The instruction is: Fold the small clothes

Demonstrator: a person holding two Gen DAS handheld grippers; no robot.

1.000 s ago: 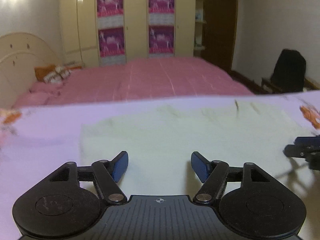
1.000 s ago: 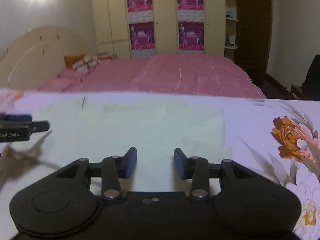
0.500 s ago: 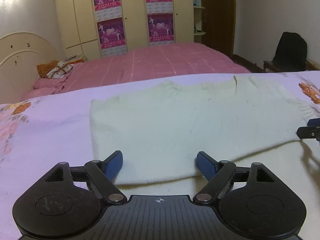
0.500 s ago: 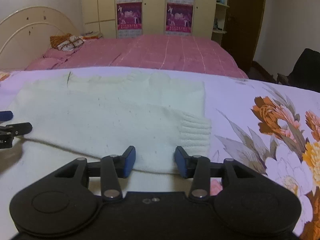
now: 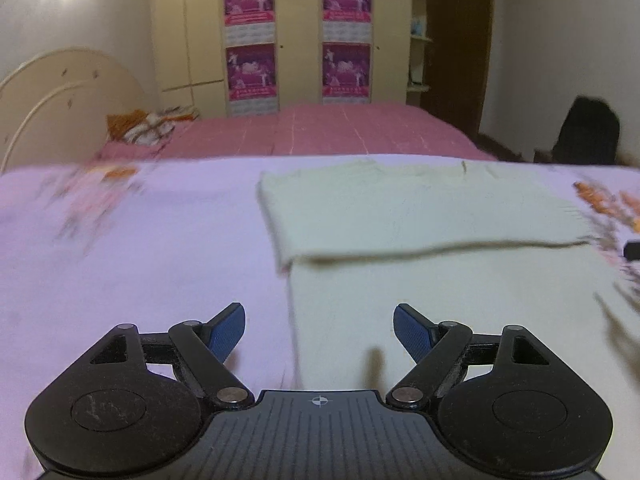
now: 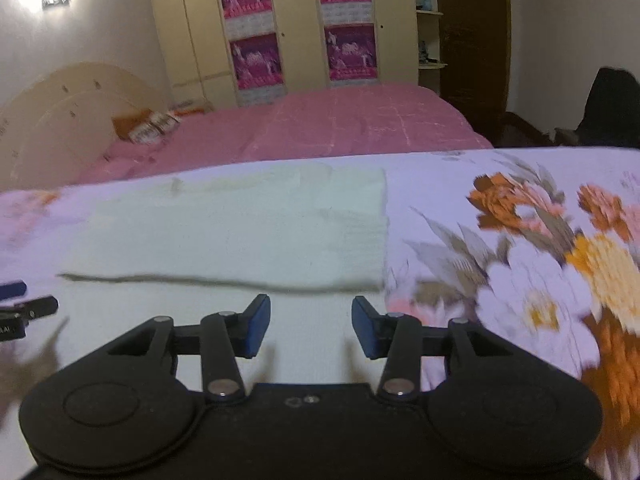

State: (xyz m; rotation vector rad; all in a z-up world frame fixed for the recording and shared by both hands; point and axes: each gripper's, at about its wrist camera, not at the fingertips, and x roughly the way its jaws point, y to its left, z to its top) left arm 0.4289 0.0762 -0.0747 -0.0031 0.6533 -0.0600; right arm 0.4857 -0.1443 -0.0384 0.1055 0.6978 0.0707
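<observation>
A cream knitted garment [image 5: 420, 216] lies flat on the lilac floral sheet [image 5: 120, 260], its far part folded toward me over the near part, with the fold's edge running across. My left gripper [image 5: 320, 328] is open and holds nothing; it hovers over the garment's near left edge. In the right wrist view, the same garment [image 6: 240, 232] ends in a ribbed cuff at its right side. My right gripper [image 6: 311, 330] is open and empty, just short of the fold's edge. The left gripper's fingers [image 6: 24, 312] show at that view's left margin. The right gripper's tip [image 5: 632, 250] shows at the right margin of the left wrist view.
The sheet [image 6: 520, 240] with large orange flowers stretches to the right. Behind the work surface stands a bed with a pink cover [image 5: 340, 132], a cream headboard [image 5: 60, 100] and a wardrobe with purple posters [image 5: 280, 40]. A dark chair [image 5: 588, 132] stands at the far right.
Both grippers have drawn back toward me from the folded edge, which now lies farther ahead. The left gripper also shifted left and its jaws widened. The folded layer stays flat.
</observation>
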